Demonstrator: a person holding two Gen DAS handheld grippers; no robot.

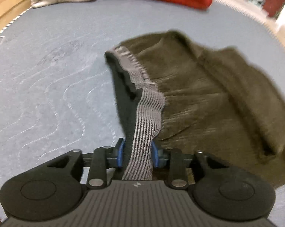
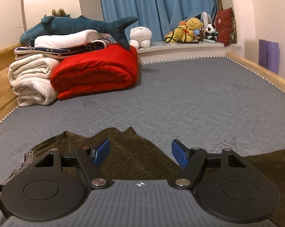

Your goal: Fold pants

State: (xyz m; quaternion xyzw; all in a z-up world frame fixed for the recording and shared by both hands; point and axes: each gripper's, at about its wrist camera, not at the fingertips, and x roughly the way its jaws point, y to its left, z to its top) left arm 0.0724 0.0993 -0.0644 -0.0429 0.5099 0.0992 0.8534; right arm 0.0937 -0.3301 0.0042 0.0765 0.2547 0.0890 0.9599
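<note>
Judging by how the cloth lies, the fold has barely begun. The pants (image 1: 208,98), dark olive corduroy, sprawl in loose humps over the right half of the left wrist view, rumpled rather than squared, on the grey quilted mattress (image 1: 47,75). The striped grey waistband (image 1: 148,113) runs from the centre of that frame down to the lower middle, where it passes between the blue pads of the left gripper (image 1: 137,151). The pads sit against the band on both sides, so this gripper looks clamped on the waistband, which rises taut and slightly off the mattress toward it.

In the right wrist view the right gripper (image 2: 141,154) stands wide, nothing between its blue pads (image 2: 102,152); it hangs above the pants (image 2: 131,151), which fill the lower middle of that frame and trail off toward the lower right edge. A bit of the waistband (image 2: 27,156) shows at the lower left.

What seems done: one end of the waist is taken. What seems left: a second hold for the free gripper, smoothing the legs flat, laying one leg over the other, then folding the length. No crisp crease or stacked layer shows yet.

At the upper left of both views a red quilt (image 2: 97,71) and a rolled cream blanket (image 2: 30,79) sit well apart from the pants.
</note>
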